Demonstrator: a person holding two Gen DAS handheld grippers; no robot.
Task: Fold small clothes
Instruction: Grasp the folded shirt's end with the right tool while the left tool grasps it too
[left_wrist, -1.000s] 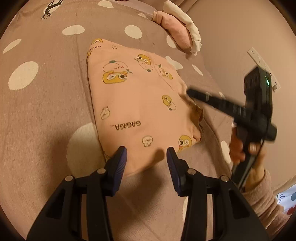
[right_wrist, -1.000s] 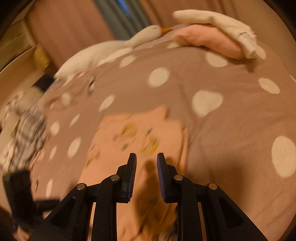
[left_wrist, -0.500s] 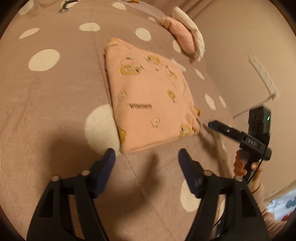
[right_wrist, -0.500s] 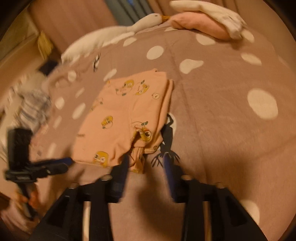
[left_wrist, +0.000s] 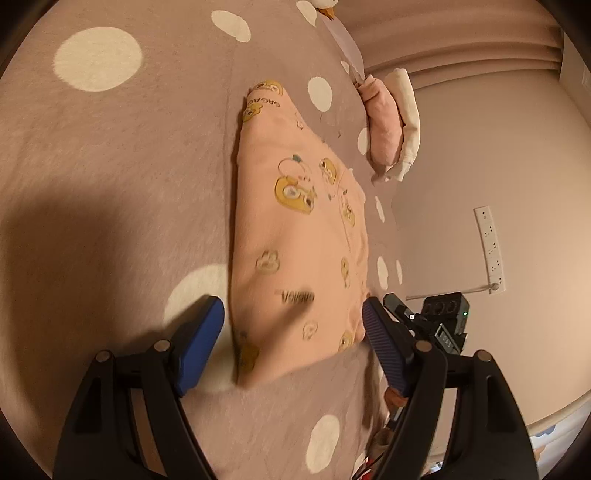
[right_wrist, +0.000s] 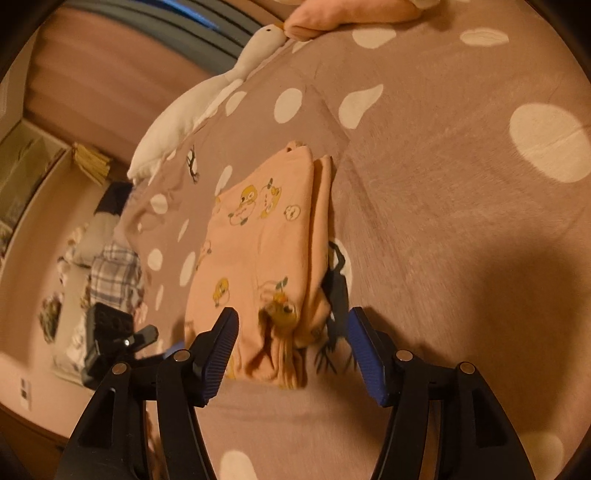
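On the bed (left_wrist: 110, 155), over a brown cover with cream dots, lies a folded peach garment (left_wrist: 295, 236), flat, layers stacked along its right edge. Print: yellow cartoon ducks, plus the word "GAGAGA", seen upside down from the left wrist view, once near the close end and once at the far corner.

Left gripper (left_wrist: 293, 341): fingers spread wide, holding nothing. Blue pads sit either side of the garment's near end, one over a cream dot on the cover, the other by the right edge. Whether they touch the fabric cannot be told; some motion blur here.

Right gripper (right_wrist: 290, 349): fingers also wide apart, holding nothing, straddling the garment (right_wrist: 258, 258) at its bunched near corner, where the folded layers show. A black bird print on the cover lies just beside that corner.

Each gripper shows in the other's view, low at the frame edge; writing on the right one's body is too small to read with certainty.

Far end of the bed: a pink roll (left_wrist: 384, 129) with a cream roll (left_wrist: 406, 122) touching it. A white goose plush (right_wrist: 207, 107) lies along the far side. Wall beyond carries a white power strip (left_wrist: 489, 247).
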